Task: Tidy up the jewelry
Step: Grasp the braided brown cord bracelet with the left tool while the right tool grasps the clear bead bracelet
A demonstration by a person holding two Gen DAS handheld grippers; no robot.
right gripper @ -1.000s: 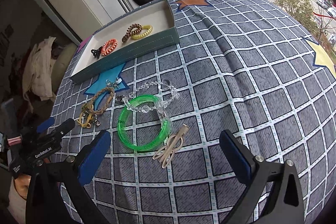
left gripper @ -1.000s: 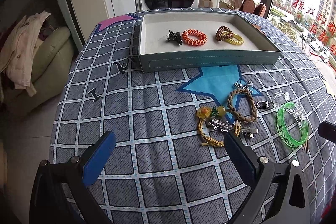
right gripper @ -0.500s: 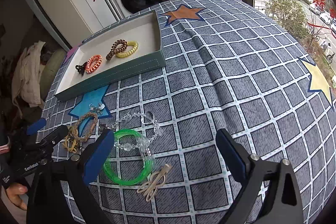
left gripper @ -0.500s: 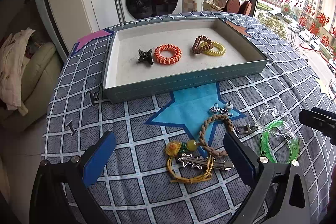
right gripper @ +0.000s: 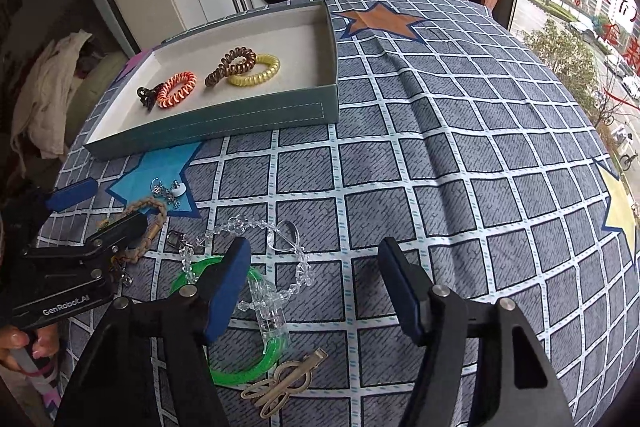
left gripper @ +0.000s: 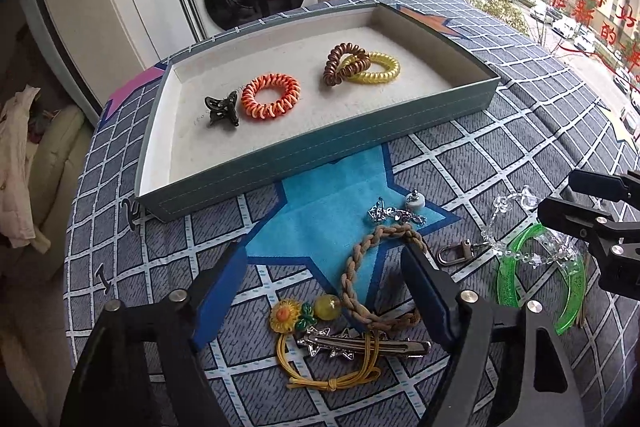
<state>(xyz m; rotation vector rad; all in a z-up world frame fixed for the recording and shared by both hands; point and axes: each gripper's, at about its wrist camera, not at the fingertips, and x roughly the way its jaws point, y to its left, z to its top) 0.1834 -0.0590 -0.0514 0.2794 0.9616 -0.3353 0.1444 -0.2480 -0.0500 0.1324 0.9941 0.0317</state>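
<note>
The shallow teal tray point(left gripper: 320, 143) holds 3 spiral hair ties point(left gripper: 270, 95) and 1 dark claw clip point(left gripper: 221, 109). Both grippers tilt downward, closing: the left gripper point(left gripper: 320, 291) straddles a braided brown bracelet point(left gripper: 360, 279) untouched, and the right gripper point(right gripper: 314, 287) holds nothing.

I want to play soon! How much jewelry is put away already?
Done: four hair pieces lie in the teal tray. In hand: nothing yet; the left gripper is closing around the braided brown bracelet, the right gripper near the green plastic bangle. Left: everything loose on the checked cloth.
</note>
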